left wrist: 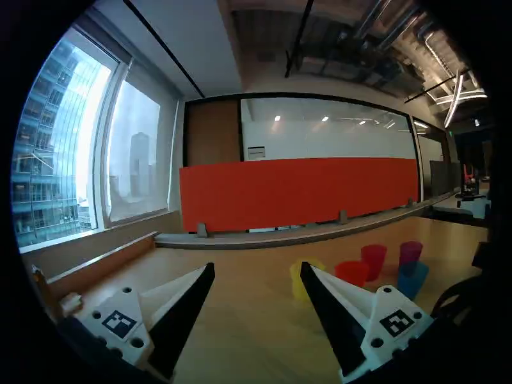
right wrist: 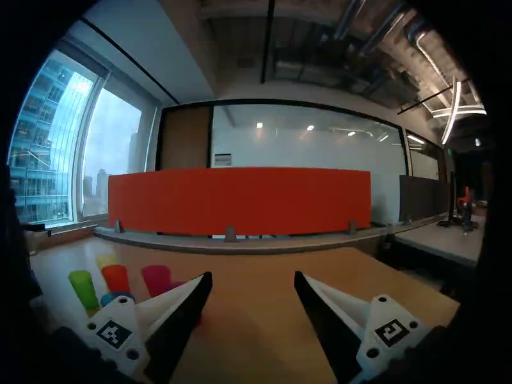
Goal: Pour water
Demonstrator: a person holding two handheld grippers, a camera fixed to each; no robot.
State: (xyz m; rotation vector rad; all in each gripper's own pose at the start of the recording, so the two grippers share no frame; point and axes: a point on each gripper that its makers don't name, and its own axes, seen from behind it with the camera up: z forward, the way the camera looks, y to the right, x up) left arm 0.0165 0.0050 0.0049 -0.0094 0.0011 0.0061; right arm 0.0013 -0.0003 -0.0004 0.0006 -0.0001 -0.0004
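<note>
Fingers of my left gripper (left wrist: 256,267) stand wide apart in the left gripper view, holding nothing. Beyond the right finger, a yellow cup (left wrist: 297,278), red cup (left wrist: 352,272) and blue cup (left wrist: 413,280) cluster on the wooden table (left wrist: 256,333) (two pinkish ones stand behind). In the right gripper view, my right gripper (right wrist: 251,276) gapes empty too, with cups near its left finger: a green cup (right wrist: 83,288) farthest left, a pink cup (right wrist: 157,279) nearest.
</note>
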